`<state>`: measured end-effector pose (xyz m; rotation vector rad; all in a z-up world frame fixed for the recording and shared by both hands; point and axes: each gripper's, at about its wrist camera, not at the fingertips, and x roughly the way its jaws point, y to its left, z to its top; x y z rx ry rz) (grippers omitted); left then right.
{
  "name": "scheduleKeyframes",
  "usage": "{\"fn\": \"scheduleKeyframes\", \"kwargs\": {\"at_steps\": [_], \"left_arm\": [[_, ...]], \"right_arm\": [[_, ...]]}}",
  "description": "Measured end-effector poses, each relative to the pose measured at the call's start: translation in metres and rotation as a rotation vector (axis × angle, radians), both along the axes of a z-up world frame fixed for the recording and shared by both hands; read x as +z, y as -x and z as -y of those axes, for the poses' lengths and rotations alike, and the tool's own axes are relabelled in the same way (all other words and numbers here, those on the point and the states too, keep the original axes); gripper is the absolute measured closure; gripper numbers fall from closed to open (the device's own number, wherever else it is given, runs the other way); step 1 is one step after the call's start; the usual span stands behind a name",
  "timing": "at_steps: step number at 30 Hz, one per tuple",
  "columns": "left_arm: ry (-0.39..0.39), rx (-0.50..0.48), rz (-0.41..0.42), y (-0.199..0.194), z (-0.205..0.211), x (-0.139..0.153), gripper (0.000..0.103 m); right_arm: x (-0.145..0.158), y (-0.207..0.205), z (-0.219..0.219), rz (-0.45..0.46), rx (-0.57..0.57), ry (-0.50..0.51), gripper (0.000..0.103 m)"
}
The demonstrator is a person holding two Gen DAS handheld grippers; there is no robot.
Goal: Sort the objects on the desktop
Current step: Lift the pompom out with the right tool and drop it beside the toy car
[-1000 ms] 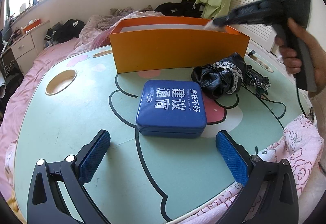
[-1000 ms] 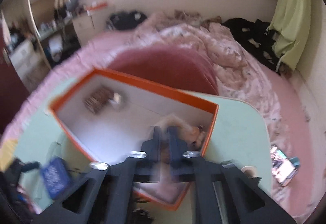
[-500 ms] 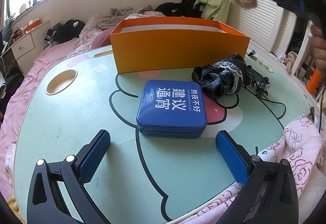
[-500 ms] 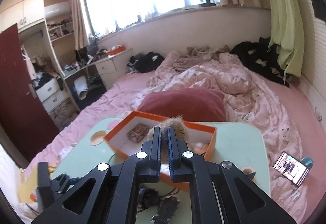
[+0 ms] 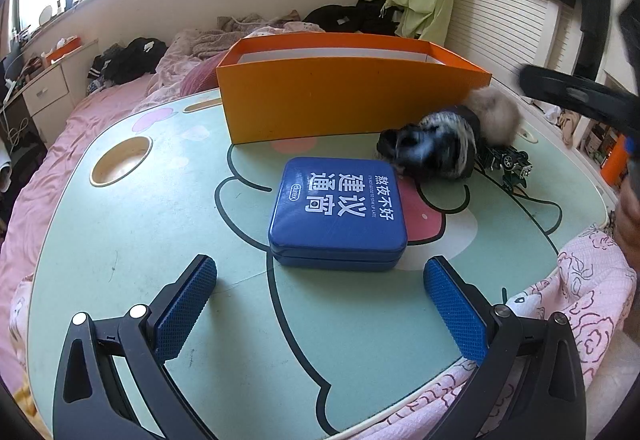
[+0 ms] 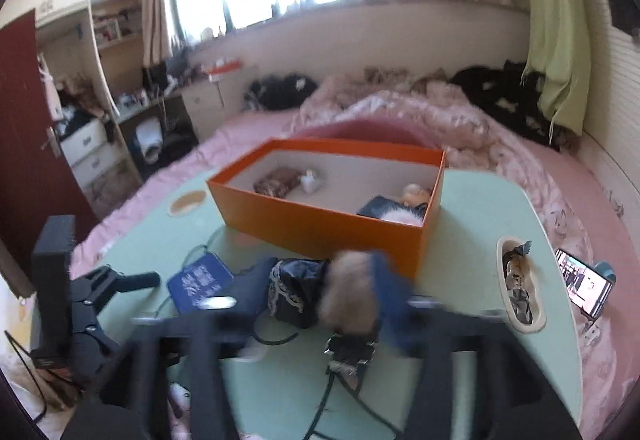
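right tongs (image 6: 352, 304) opening, furry ball (image 6: 348, 304) loose between | left tongs (image 5: 320, 304) wide, empty | risk: ball lands beside orange box (image 6: 320, 216), not in it

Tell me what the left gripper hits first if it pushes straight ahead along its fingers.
Most likely the blue tin: it lies centred just ahead of the open left gripper, on the table.

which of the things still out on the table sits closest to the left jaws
The blue tin, flat with white lettering on its lid, lies just ahead of the open left gripper. The black lace bundle, fur ball and toy car sit farther back by the orange box.
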<state>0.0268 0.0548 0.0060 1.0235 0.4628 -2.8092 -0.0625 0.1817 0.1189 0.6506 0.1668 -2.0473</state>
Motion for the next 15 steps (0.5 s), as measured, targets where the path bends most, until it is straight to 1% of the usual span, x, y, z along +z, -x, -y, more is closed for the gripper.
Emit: {"fn": "scheduleKeyframes", "kwargs": {"at_steps": [2,4,5,7,10,12,13,14,15], "left_arm": [[-0.001,0.002,0.000,0.000,0.001,0.000,0.000],[-0.001,0.004,-0.001,0.000,-0.002,0.000,0.000],[-0.001,0.006,0.000,0.000,-0.001,0.000,0.000],[-0.002,0.007,0.000,0.000,-0.002,0.000,0.000],[-0.004,0.009,-0.001,0.000,-0.002,0.000,0.000],[0.000,0.014,0.001,0.000,-0.002,0.000,0.000],[-0.001,0.015,0.001,0.000,-0.002,0.000,0.000],[-0.004,0.017,0.001,0.001,-0.003,0.000,0.000],[-0.005,0.019,0.001,0.001,-0.004,0.000,0.000]], "right_arm": [[-0.007,-0.017,-0.007,-0.055,-0.013,-0.032,0.015],[-0.018,-0.030,-0.012,-0.119,-0.061,-0.105,0.015],[-0.026,-0.033,-0.015,-0.134,-0.086,-0.132,0.015],[-0.037,-0.030,-0.015,-0.116,-0.107,-0.158,0.014],[-0.064,-0.014,-0.005,-0.019,-0.136,-0.231,0.014],[-0.068,-0.016,-0.004,-0.058,-0.158,-0.236,0.005],[-0.069,-0.015,-0.004,-0.044,-0.149,-0.230,0.004],[-0.070,-0.013,-0.005,-0.035,-0.137,-0.224,0.000],[-0.071,-0.013,-0.007,-0.045,-0.128,-0.221,0.000]]}}
